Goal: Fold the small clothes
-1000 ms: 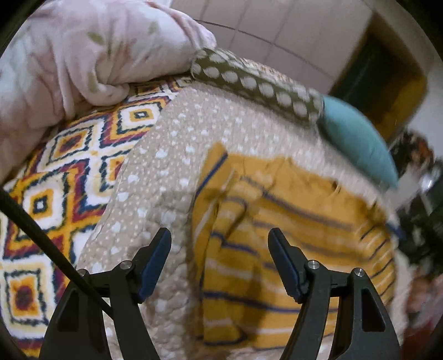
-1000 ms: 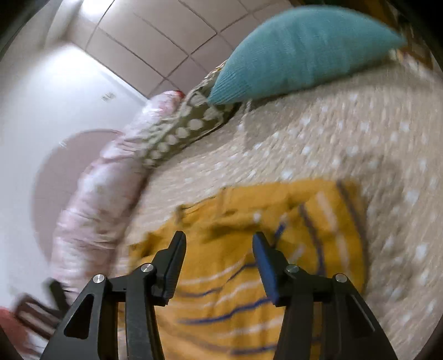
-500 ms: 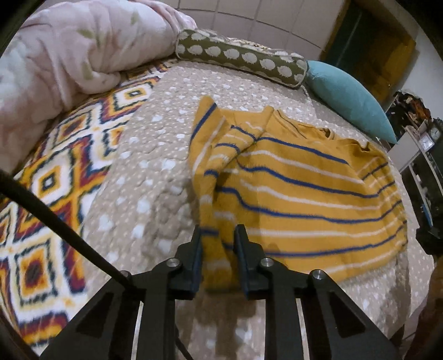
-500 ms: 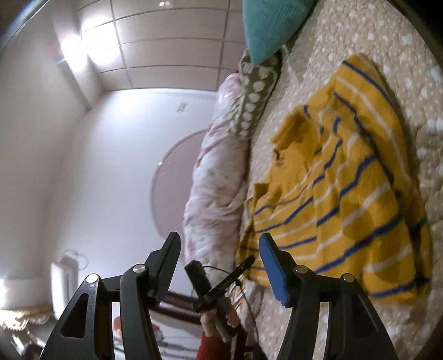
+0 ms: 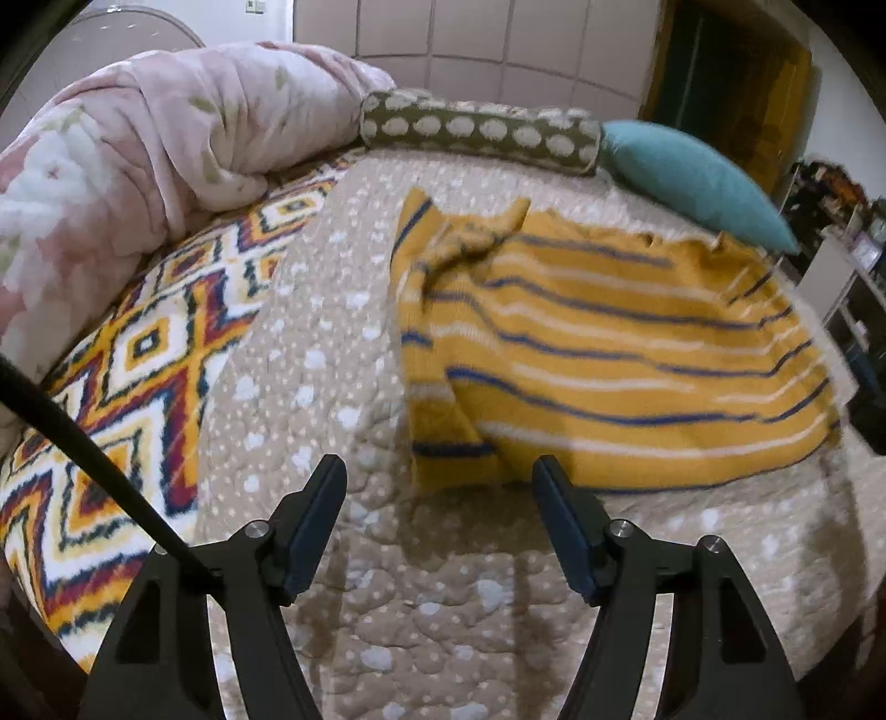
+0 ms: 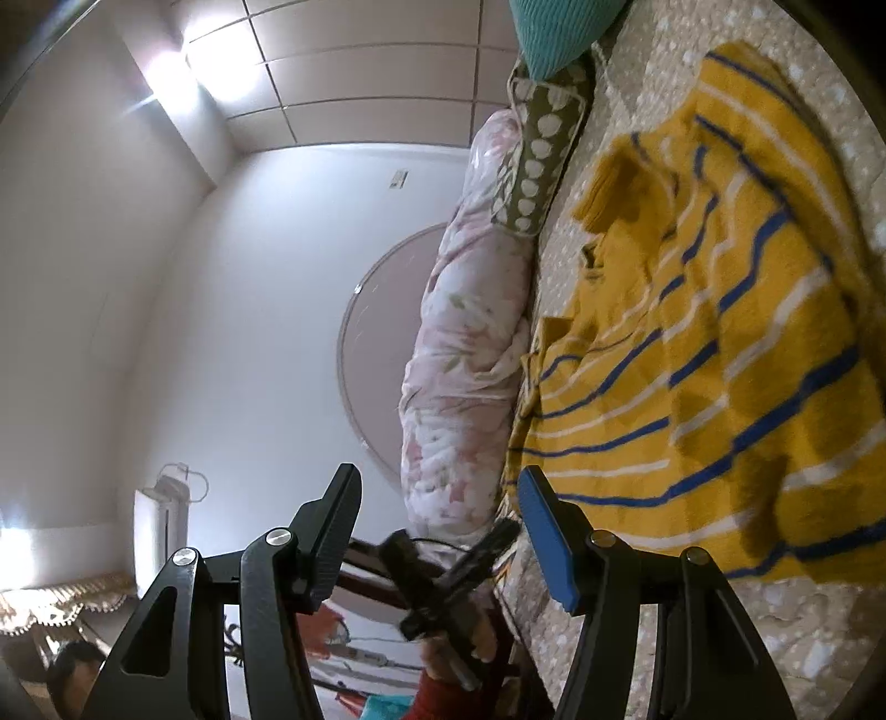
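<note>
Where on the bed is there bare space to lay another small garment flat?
Free quilt lies between the yellow striped sweater and the near edge, and in a strip between sweater and patterned blanket. The far side is crowded: pink comforter, spotted bolster, teal pillow.

The left wrist view looks down at a slant along its fingers (image 5: 324,515) onto the bed (image 5: 332,421), close above the quilt, facing the pillows at the far edge. The right wrist view looks level and rolled sideways, so the bed (image 6: 653,72) runs up its right side and wall fills the left. Both views share the yellow striped garment (image 5: 609,354) (image 6: 720,360), the spotted bolster (image 5: 476,130) (image 6: 540,149) and the teal cushion (image 5: 692,177) (image 6: 554,27).
</note>
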A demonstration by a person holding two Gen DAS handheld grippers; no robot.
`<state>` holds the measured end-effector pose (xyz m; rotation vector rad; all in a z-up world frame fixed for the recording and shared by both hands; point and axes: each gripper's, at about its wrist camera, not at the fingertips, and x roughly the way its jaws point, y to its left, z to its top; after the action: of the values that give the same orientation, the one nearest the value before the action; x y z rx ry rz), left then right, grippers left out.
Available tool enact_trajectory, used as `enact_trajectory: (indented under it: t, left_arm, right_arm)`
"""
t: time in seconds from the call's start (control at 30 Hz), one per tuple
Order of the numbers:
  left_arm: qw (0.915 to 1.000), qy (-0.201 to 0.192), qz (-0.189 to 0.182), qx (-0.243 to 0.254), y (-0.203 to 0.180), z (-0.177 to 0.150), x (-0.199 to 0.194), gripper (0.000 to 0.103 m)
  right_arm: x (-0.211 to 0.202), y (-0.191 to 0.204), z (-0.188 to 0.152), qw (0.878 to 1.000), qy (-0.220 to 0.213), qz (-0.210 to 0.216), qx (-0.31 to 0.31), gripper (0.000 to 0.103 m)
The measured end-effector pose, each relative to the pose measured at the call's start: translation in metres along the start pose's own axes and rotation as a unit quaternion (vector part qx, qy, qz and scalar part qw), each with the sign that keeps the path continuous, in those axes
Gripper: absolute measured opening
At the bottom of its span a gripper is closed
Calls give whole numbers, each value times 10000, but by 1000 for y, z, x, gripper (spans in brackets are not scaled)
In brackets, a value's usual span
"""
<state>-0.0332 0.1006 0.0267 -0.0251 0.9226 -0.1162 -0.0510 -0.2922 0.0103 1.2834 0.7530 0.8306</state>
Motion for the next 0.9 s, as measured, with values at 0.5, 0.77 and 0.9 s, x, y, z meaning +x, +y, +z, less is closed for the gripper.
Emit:
enact_trajectory:
  t: [0.5, 0.77, 0.9]
  left_arm:
    - [9996, 5, 273, 123, -16, -21, 33, 98]
    - [9995, -81, -263, -123, -3, -21, 32, 103]
    - [9993, -163, -312, -151, -3, -23, 30, 103]
  right_arm:
    - [-27, -13, 0, 9595, -821, -2629, -595, 60]
    - [47, 30, -30, 9087, -33, -3663, -2003, 62]
    - [102, 29, -46, 8924, 474, -3804, -2379, 62]
